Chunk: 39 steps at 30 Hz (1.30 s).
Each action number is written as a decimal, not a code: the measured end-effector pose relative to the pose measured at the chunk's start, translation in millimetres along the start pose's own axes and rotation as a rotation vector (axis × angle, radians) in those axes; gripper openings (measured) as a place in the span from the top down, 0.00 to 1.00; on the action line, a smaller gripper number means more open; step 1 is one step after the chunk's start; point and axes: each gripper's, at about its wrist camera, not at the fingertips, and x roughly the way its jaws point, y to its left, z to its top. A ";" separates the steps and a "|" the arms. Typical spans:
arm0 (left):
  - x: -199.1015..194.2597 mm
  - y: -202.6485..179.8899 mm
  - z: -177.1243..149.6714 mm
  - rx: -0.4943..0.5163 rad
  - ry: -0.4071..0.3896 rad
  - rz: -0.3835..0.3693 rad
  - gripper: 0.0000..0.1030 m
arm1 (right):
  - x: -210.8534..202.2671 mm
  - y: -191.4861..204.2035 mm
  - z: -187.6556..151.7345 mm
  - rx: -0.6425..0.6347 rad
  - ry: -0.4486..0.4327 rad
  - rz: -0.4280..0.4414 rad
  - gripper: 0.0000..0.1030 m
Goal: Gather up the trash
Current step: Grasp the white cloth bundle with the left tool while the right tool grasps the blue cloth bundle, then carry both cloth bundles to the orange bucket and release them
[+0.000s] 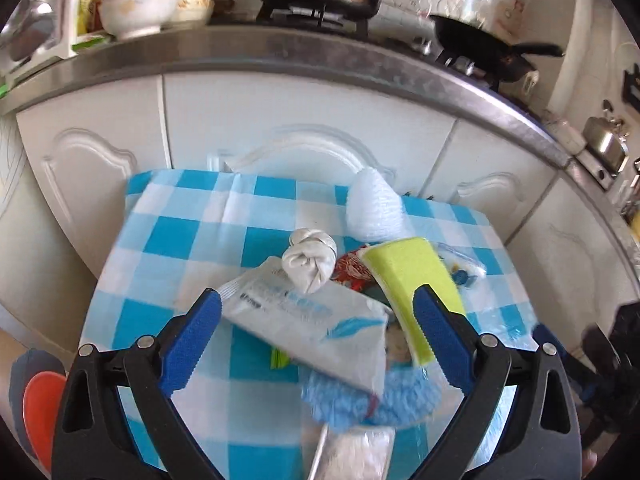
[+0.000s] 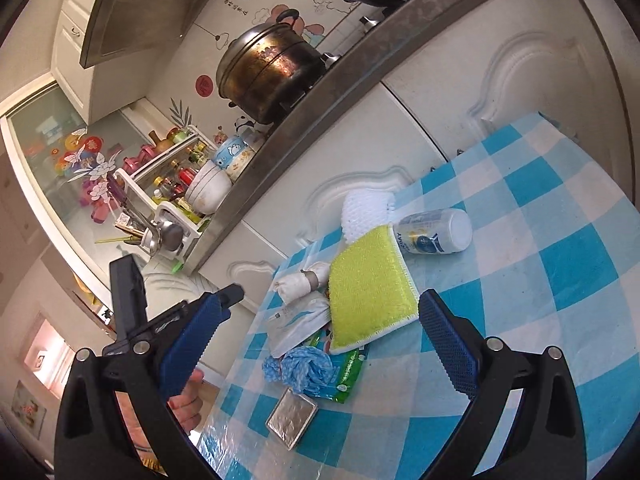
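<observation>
Now, from the left wrist, the left gripper (image 1: 316, 340) stands wide open around a white wipes packet (image 1: 308, 320); it looks light and soft, so pinch its flat middle; from the right wrist, the right gripper (image 2: 320, 328) gapes empty, the yellow sponge (image 2: 370, 292) between its jaws; wrappers beneath are half hidden.

The table (image 2: 560, 240) wears a glossy plastic cover in blue and white checks, throwing back light near its front edge. On it a lime sponge (image 2: 368, 292) looks rough and fibrous, with a white foam net (image 2: 366, 210) beside it. A tissue pack (image 1: 316, 316) is smooth, shiny film; the blue cloth (image 2: 304, 368) is fuzzy. A small foil tray (image 2: 292, 416) is dull crinkled metal. Behind, the counter (image 1: 320, 56) edge is brushed steel, the pot (image 2: 268, 72) tarnished metal. Both grippers' blue pads (image 2: 448, 344) look ribbed and matt.
</observation>
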 end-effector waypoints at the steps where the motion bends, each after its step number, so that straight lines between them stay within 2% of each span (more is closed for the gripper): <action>1: 9.0 -2.8 3.5 0.006 0.012 0.002 0.06 | 3.5 -1.1 -1.2 0.001 0.014 -0.001 0.05; 3: 29.9 -8.8 9.2 0.031 0.041 0.005 0.08 | 12.3 -0.4 -5.2 -0.006 0.052 0.010 0.05; 4: 38.3 -9.9 10.8 0.035 0.053 0.027 0.14 | 17.2 2.5 -7.8 -0.016 0.072 0.013 0.05; 8: 61.1 -8.5 15.1 0.029 0.094 0.024 0.34 | 38.7 16.6 -20.9 -0.076 0.174 0.058 0.05; 9: 65.1 -7.7 15.2 0.029 0.101 0.025 0.37 | 44.7 19.8 -24.9 -0.086 0.199 0.060 0.05; 13: 73.8 -5.4 13.2 0.028 0.117 0.023 0.62 | 65.8 29.7 -40.7 -0.121 0.277 0.036 0.06; 14: 74.2 -4.2 12.1 0.025 0.115 0.020 0.63 | 69.0 31.2 -43.6 -0.124 0.283 0.030 0.08; 16: 73.0 -3.1 10.0 0.026 0.105 0.018 0.65 | 74.0 34.7 -48.0 -0.138 0.297 0.033 0.21; 17: 72.7 -3.4 9.5 0.025 0.101 0.016 0.67 | 76.0 37.2 -49.8 -0.153 0.303 0.024 0.32; 18: 71.7 -2.8 8.6 0.024 0.098 0.014 0.67 | 78.0 39.7 -51.4 -0.171 0.306 0.010 0.34; 24: 63.2 5.3 2.4 -0.010 0.074 0.005 0.71 | 86.7 45.5 -57.3 -0.230 0.305 -0.056 0.34; 27: 57.3 7.9 -0.5 -0.016 0.067 -0.005 0.72 | 93.6 44.0 -57.8 -0.229 0.326 -0.063 0.28; 31: 46.1 13.3 -5.3 -0.036 0.053 -0.023 0.72 | 97.5 49.6 -59.9 -0.268 0.328 -0.084 0.29; 33: 40.6 15.8 -8.2 -0.046 0.046 -0.029 0.72 | 100.0 50.4 -61.8 -0.297 0.334 -0.122 0.51; 39: 18.5 26.0 -13.7 -0.077 0.008 -0.025 0.72 | 100.0 51.3 -64.3 -0.320 0.339 -0.146 0.71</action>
